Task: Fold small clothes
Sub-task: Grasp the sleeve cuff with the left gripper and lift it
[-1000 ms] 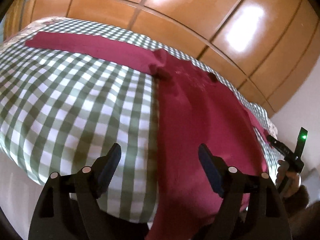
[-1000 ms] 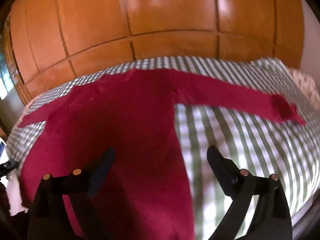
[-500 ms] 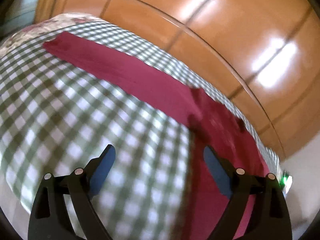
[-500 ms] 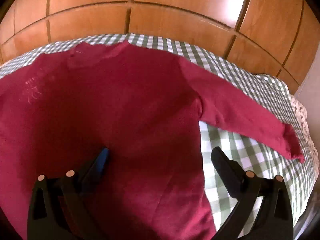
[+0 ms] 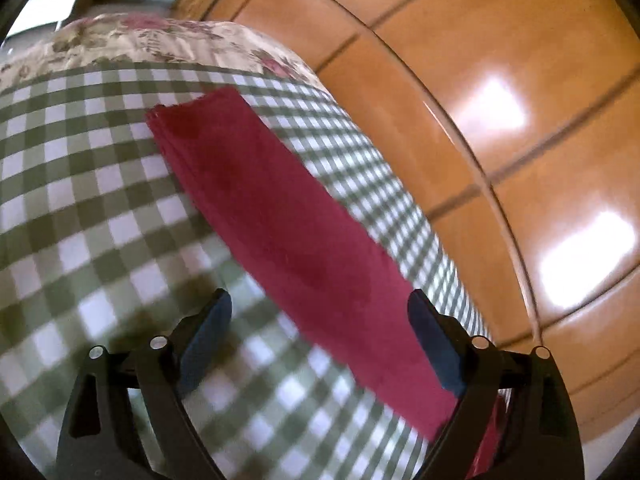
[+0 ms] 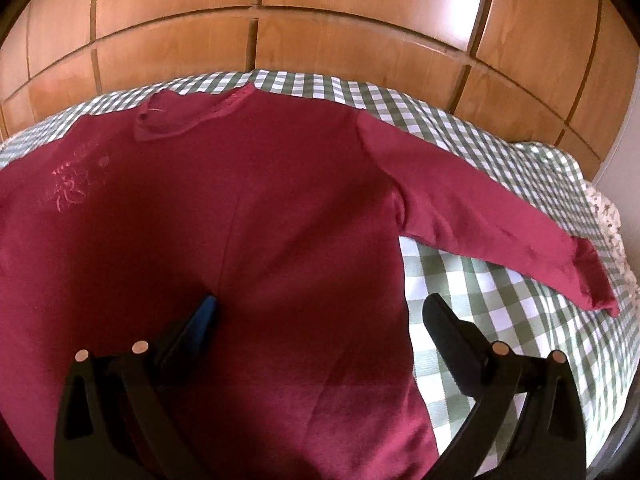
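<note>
Maroon sweater [image 6: 248, 240] lies flat on the checked bedspread [image 6: 500, 280], both grippers angled down over it. Right gripper [image 6: 316, 316] gapes wide, holding nothing. Left gripper [image 5: 320, 320] is closing slightly over a sleeve [image 5: 280, 220], not gripping.

You are working in a home bedroom. In front of you is a bed covered with a green-and-white checked cotton cloth [image 6: 500, 280], and at the bed's far corner a cream quilt printed with red flowers [image 5: 132, 40] shows from under it. Along the far edge of the bed runs a wall of glossy orange-brown wooden wardrobe panels [image 6: 340, 8], split by dark grooves. A dark red long-sleeved knitted sweater [image 6: 260, 220] lies spread flat on the bed, as household laundry would.
</note>
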### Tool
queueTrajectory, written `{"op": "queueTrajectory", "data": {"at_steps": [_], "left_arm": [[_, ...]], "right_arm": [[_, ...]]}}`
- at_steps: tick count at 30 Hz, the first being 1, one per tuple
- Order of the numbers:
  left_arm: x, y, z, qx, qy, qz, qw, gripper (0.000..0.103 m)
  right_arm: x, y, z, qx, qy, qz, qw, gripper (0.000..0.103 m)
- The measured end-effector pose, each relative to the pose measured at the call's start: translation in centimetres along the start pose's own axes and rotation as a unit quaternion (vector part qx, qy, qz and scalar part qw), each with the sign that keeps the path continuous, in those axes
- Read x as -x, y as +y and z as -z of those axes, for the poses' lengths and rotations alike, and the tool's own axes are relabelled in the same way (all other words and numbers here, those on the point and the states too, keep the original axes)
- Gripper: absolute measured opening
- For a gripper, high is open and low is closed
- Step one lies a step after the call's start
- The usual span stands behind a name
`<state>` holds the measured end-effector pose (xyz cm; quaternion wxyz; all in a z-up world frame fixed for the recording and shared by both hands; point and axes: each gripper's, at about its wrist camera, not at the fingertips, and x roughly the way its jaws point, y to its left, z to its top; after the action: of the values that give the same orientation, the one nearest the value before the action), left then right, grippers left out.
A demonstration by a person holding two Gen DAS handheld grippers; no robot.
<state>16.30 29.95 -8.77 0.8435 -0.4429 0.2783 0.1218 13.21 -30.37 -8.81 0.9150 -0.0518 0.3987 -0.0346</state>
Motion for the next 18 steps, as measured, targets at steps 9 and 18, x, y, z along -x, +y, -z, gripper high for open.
{"op": "queueTrajectory", "data": {"at_steps": [9,18], "left_arm": [[-2.2,1.7,-2.0,0.020,-0.014,-0.001,0.9997,0.048],[-2.6,2.8,-4.8,0.009,-0.015,-0.027,0.9995,0.008]], "right_arm": [[0.0,-0.3,0.0,-0.011,0.002,-0.012,1.000,0.101],[-0.1,-0.4,0.1,-0.011,0.002,-0.012,1.000,0.101]]}}
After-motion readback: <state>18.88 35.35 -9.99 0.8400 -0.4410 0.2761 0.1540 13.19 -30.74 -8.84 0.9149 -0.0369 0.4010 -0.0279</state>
